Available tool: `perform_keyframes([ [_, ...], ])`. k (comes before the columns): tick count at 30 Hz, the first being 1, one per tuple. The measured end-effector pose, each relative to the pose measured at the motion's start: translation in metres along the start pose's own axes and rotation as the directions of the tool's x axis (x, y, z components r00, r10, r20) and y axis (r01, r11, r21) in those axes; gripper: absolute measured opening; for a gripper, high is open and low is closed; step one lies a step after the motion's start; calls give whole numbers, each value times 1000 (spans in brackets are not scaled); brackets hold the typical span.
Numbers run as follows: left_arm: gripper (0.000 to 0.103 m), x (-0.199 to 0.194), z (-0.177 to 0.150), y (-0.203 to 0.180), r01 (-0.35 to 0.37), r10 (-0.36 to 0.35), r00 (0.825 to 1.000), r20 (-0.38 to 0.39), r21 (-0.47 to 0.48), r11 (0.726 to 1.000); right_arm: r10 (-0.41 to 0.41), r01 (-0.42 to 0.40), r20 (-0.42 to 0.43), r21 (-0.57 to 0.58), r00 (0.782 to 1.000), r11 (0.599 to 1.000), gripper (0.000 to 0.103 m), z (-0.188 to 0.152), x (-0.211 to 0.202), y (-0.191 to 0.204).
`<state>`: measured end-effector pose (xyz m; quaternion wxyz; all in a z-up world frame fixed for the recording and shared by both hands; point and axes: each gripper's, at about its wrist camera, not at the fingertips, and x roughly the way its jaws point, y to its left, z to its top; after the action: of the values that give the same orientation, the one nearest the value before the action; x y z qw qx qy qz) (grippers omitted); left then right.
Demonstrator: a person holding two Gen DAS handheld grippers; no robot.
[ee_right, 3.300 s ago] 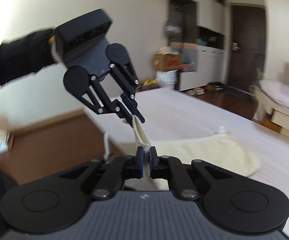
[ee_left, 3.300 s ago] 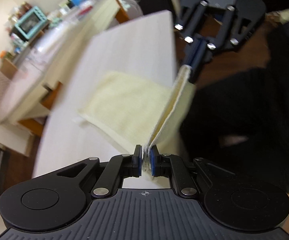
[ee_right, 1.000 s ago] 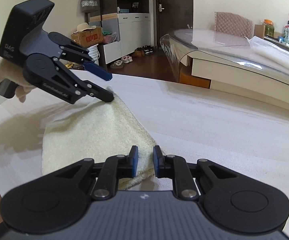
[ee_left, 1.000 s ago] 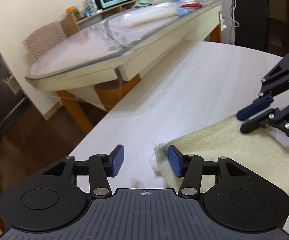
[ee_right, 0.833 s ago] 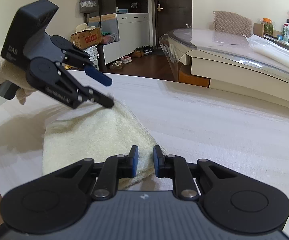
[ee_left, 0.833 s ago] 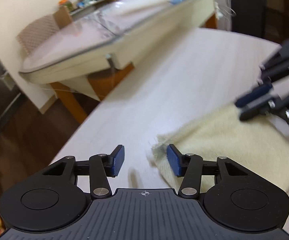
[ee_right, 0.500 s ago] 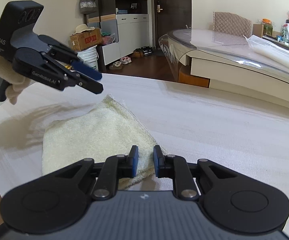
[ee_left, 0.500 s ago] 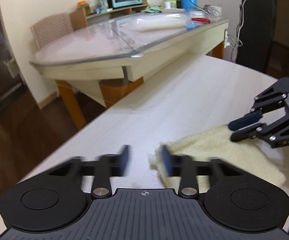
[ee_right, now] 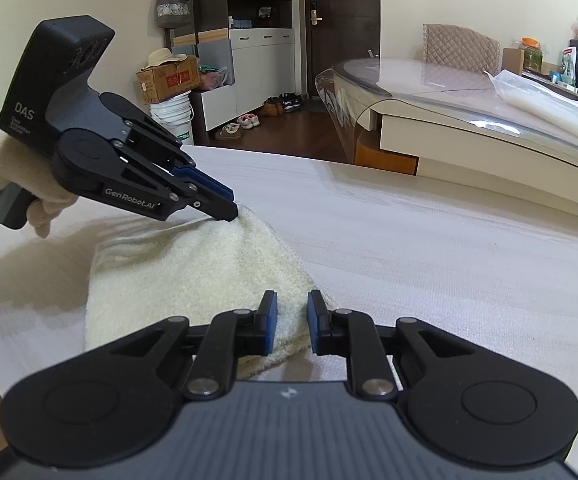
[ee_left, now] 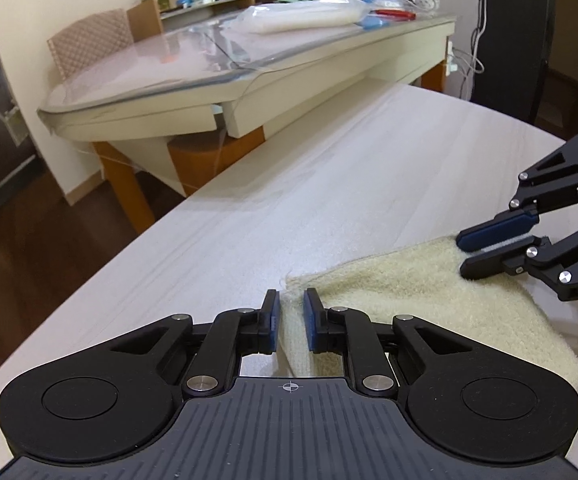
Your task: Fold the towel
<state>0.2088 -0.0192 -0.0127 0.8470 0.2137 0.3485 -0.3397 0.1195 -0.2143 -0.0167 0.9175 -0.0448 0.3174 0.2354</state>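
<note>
A pale worktop (ee_left: 329, 184) is filling both frames, a folded cream towel (ee_right: 193, 272) lying at lower centre. The left hand-held gripper (ee_left: 290, 316) and right hand-held gripper (ee_right: 291, 322) are each straddling a towel corner, jaws narrowly parted, not clamping.

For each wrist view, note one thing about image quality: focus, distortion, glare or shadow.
Left wrist view: sharp, but fisheye bends the white table edge; glare on the glass tabletop. Right wrist view: sharp; the left gripper casts a soft shadow beside the towel.
</note>
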Motion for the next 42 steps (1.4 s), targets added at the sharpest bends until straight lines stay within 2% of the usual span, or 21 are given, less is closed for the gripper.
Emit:
perform_keyframes([
  [20,14,2,2,-3,-23,23,1000,-3,-22,999,-11,11,12,-1,1000,1000,19,-3,-1,3],
  [25,15,-14,-5,5,5,1,999,44,-127,992,-6,6,0,-7,1000,1000,19,-1,-1,2],
  [30,18,-42,-20,0,2,9,997,72,-153,988,6,-6,-7,-14,1000,1000,20,1,-1,0],
  [37,20,-65,-46,-28,25,-16,997,75,-121,992,46,-60,117,119,992,991,24,-2,-38,-19],
  [39,21,-66,-51,-36,29,-23,997,70,-98,995,88,-107,134,145,987,984,26,-7,-48,-19],
  [42,22,-62,-57,-45,16,-13,999,50,-64,998,177,-192,131,111,975,975,25,-16,-58,-3],
])
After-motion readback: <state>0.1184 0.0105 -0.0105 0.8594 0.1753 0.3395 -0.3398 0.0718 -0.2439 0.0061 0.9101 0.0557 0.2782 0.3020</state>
